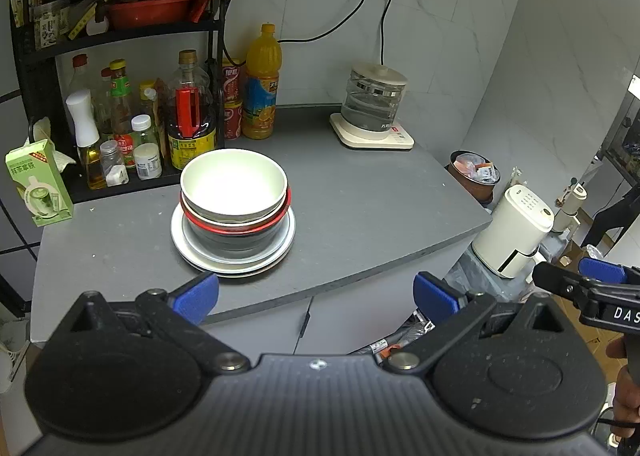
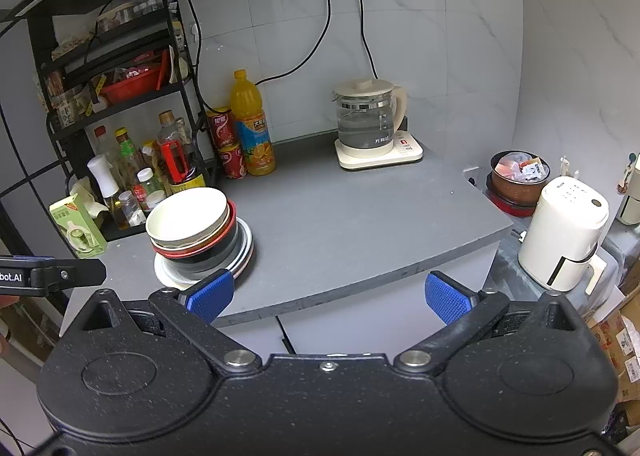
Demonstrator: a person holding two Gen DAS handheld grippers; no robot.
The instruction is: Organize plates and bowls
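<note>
Both grippers spread wide, empty
L gripper (image 1: 316, 296) & R gripper (image 2: 328, 296) level, side by side; R just right of L, hand (image 1: 626, 396) under it

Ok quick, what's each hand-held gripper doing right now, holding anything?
Left hand-held gripper: open, holding nothing, short of the stacked bowls.
Right hand-held gripper: open, holding nothing.

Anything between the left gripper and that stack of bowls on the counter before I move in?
Nothing visible. The left gripper hangs open off the counter's front edge, and only bare grey surface lies between it and the stack of bowls. The green carton stands off to the left.
</note>
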